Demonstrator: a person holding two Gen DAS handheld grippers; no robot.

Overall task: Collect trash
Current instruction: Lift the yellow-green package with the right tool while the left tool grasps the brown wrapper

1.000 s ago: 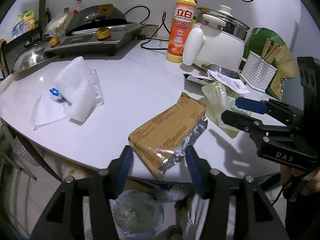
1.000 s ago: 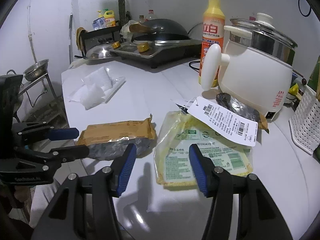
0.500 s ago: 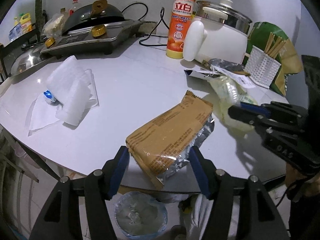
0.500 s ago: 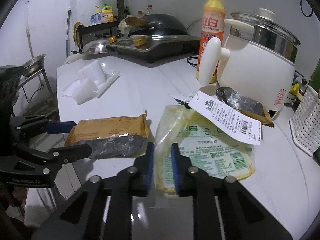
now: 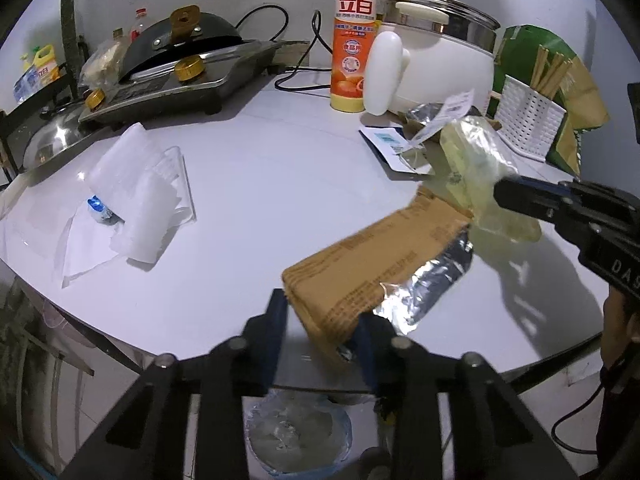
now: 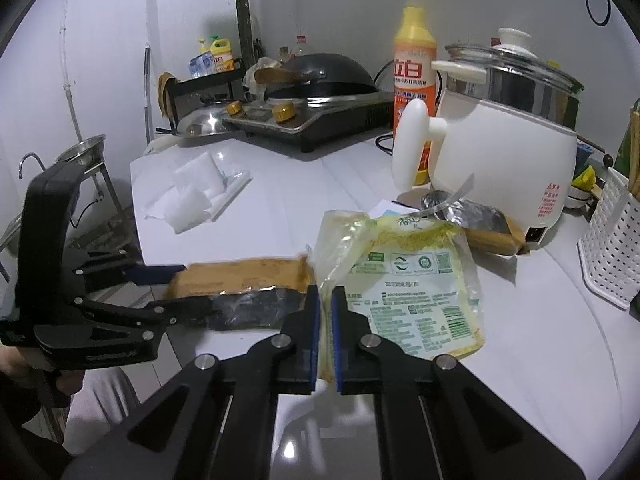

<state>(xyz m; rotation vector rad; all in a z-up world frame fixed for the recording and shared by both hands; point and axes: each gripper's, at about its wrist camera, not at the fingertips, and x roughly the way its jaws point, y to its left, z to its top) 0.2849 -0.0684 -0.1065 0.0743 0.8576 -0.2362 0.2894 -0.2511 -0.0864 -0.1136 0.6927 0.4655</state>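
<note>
A brown packet with a silver foil lining point(image 5: 380, 256) lies at the near edge of the white table point(image 5: 260, 168). Its near end sits between the blue pads of my left gripper point(image 5: 320, 308). Those jaws are closing and both pads touch the packet. In the right wrist view the same packet point(image 6: 240, 276) sticks out of the left gripper point(image 6: 192, 286). My right gripper point(image 6: 325, 320) is shut on the crumpled near corner of a yellow-green plastic bag point(image 6: 412, 280). From the left wrist view, that bag point(image 5: 476, 160) hangs raised from the right gripper point(image 5: 498, 190).
Crumpled clear wrap point(image 5: 136, 200) lies at the table's left. A dish-soap bottle point(image 5: 354, 36), a white electric pot point(image 5: 440, 52) and a stove with a wok point(image 5: 180, 72) line the back. A white chopstick basket point(image 5: 528, 120) stands right. A lined bin point(image 5: 296, 436) sits below the table edge.
The right jaws shut on the yellow-green bag's corner and drew it up off the table. The left jaws narrowed onto the brown packet's near end, which has tilted.
</note>
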